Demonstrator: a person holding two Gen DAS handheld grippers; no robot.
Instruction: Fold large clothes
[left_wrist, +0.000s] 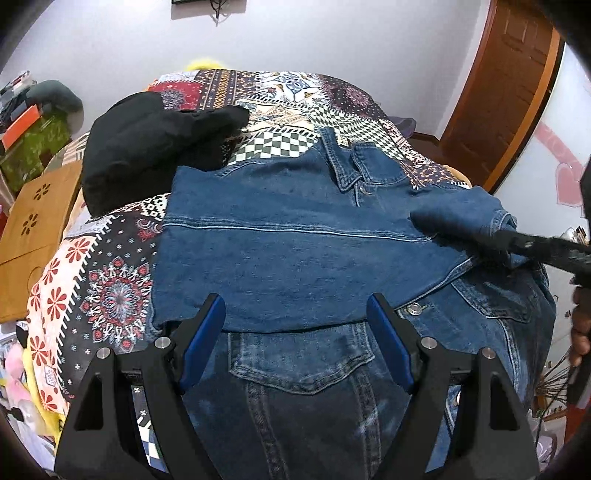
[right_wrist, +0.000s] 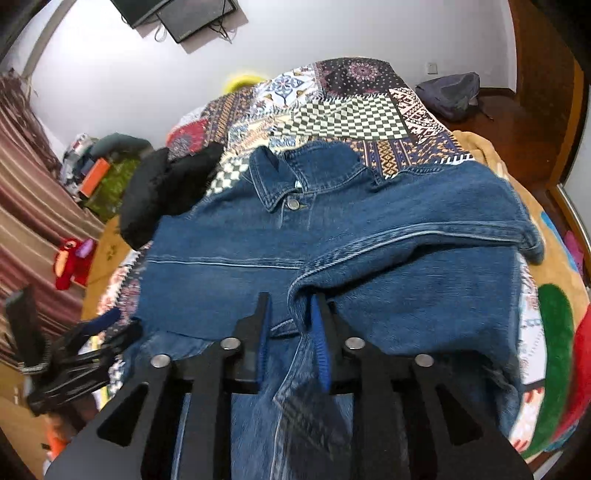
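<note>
Hand-held gripper, left (left_wrist: 295, 301): hovering over the hem of the denim jacket (left_wrist: 280, 254), jaws standing wide apart, blue pads (left_wrist: 207, 325) gripping nothing.

Hand-held gripper, right (right_wrist: 291, 297): jaws standing only slightly apart. A raised ridge of denim is sitting between them and lying against one pad, with a gap showing beside the other. In the left wrist view it is coming in from the right edge, blurred, its tips hidden in the cloth.

Hidden or unclear: the lower front of the jacket is running out of frame beneath both grippers. The person's hand (left_wrist: 580, 332) is being cut off at the right border. The near edge of the bed is not showing.

Denim jacket: mid-blue, lying front-up across the near half of the bed's patchwork cover (left_wrist: 110, 280), collar (right_wrist: 280, 184) pointing toward the far edge. One sleeve (right_wrist: 424, 236) is lying folded across the chest, cuff toward the right edge of the bed. A flap pocket (left_wrist: 299, 365) is showing below the fold.

Black garment (left_wrist: 147, 147): sitting bunched near the left edge of the bed, touching the jacket's shoulder.

Markings: metal button (right_wrist: 293, 203) at the collar, any lettering too small to read.
</note>
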